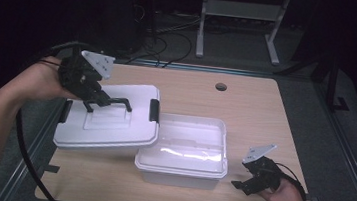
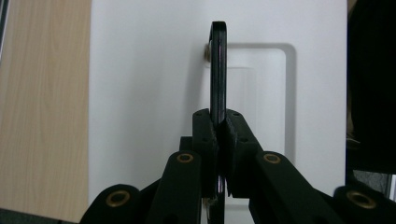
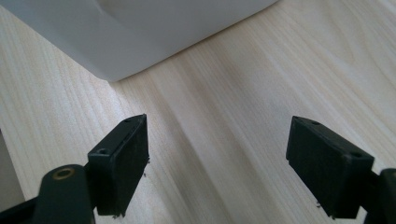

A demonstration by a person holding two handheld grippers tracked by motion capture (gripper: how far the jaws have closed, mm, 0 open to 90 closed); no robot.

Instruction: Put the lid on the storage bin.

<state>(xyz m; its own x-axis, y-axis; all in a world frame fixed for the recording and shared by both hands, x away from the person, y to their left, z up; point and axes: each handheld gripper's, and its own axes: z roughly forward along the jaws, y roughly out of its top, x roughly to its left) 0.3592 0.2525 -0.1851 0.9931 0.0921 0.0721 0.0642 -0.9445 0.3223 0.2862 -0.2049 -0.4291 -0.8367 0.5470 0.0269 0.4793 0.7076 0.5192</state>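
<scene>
1. While the left gripper (image 1: 97, 98) is clamped on the black handle (image 1: 112, 102) of the white lid (image 1: 109, 118), the lid hangs tilted near the counter's left edge, its right edge overlapping the rim of the open white bin (image 1: 183, 151). Gripping the handle at the lid's centre lets one hand carry it in balance.
2. In the left gripper view the pads (image 2: 205, 133) pinch the handle (image 2: 218, 70) flat between them, so the hold looks firm.
3. The lid's long axis runs roughly left to right along the counter (image 1: 251, 108), about parallel with the bin's long side; its black latches (image 1: 154, 110) sit at the two short ends. It seems raised clear of the counter, though from this angle I can't be sure its near-left corner isn't touching.
4. The right gripper (image 1: 244, 184) rests near the counter's front right corner, just beside the bin, jaws wide apart with nothing between them, probably ready to steady the bin.
</scene>
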